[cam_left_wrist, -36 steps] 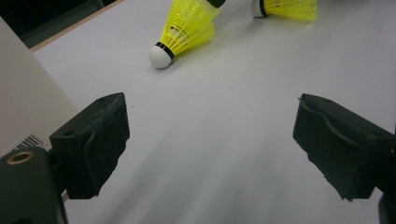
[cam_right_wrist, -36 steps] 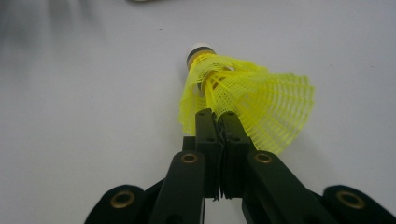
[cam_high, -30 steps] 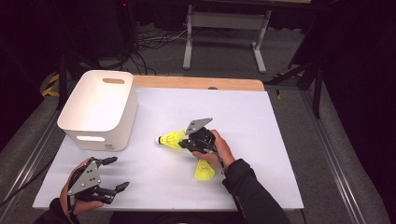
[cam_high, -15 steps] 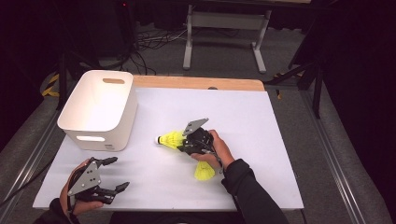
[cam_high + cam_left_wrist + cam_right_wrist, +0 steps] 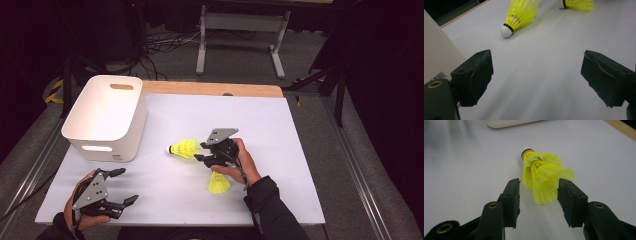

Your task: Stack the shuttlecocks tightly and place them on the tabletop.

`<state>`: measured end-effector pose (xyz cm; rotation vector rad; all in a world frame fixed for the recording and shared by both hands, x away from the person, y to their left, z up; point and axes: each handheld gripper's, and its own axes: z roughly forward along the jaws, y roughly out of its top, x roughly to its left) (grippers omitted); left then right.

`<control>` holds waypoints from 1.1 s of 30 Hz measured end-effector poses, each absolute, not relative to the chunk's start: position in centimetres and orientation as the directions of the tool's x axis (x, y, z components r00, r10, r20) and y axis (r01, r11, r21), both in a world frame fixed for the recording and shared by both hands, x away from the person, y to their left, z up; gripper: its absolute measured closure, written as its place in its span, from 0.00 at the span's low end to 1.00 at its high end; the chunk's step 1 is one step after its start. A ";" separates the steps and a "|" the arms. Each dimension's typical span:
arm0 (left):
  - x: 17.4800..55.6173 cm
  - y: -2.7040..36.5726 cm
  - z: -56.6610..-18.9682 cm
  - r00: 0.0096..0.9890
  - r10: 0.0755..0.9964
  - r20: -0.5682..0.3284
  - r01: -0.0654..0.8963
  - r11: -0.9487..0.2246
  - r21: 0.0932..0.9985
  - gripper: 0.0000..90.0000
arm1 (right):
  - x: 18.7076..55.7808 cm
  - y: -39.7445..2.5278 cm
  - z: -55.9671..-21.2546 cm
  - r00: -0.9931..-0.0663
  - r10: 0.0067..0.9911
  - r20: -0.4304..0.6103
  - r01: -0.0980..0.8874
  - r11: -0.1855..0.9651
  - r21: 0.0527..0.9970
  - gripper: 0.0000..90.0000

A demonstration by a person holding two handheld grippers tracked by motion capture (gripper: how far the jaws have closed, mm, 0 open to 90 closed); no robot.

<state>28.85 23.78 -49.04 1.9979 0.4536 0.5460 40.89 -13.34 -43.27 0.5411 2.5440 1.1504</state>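
A yellow shuttlecock (image 5: 184, 148) with a white cork lies on its side on the white table (image 5: 280, 130), cork toward the bin. My right gripper (image 5: 199, 151) is open, one jaw on each side of the wide end of the shuttlecock's skirt (image 5: 544, 176) without pressing it. A second yellow shuttlecock (image 5: 218, 183) lies just under the right hand. Near the front left corner my left gripper (image 5: 127, 186) is held wide open with nothing between its jaws (image 5: 536, 65). Both shuttlecocks (image 5: 521, 13) (image 5: 577, 3) lie far ahead of it.
A white plastic bin (image 5: 107, 117) with handle slots stands at the table's left, close to my left gripper; its wall (image 5: 437, 55) shows beside the left jaw. A wooden strip (image 5: 212, 89) runs along the far edge. Dark floor, cables and a stand lie beyond.
The right hand has shifted only slightly at the shuttlecock's skirt. Both shuttlecocks and the left gripper stay where they were.
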 end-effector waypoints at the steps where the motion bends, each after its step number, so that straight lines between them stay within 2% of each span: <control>1: 28.9 23.8 -49.0 0.830 0.526 0.186 0.087 -0.451 0.888 0.13 | 40.7 -13.5 -43.1 -0.882 0.456 -0.116 0.209 0.602 0.771 0.58; 10: 28.8 23.8 -49.0 0.827 0.528 0.193 0.084 -0.456 0.886 0.13 | 37.9 -15.8 -40.4 -0.839 0.497 -0.221 0.122 0.567 0.815 0.44; 18: 28.8 23.8 -49.0 0.826 0.529 0.196 0.082 -0.457 0.886 0.13 | 35.8 -17.9 -39.5 -0.776 0.563 -0.284 0.100 0.555 0.826 0.30; 25: 28.8 24.0 -49.0 0.815 0.546 0.192 0.088 -0.444 0.892 0.12 | 34.5 -19.1 -39.8 -0.751 0.593 -0.290 0.092 0.529 0.844 0.28; 28: 28.8 24.1 -48.9 0.813 0.551 0.190 0.092 -0.443 0.892 0.12 | 34.0 -19.6 -40.3 -0.750 0.609 -0.257 0.112 0.501 0.858 0.27; 33: 28.9 24.0 -49.0 0.814 0.549 0.192 0.092 -0.447 0.890 0.12 | 33.2 -19.7 -41.3 -0.746 0.607 -0.273 0.109 0.516 0.849 0.25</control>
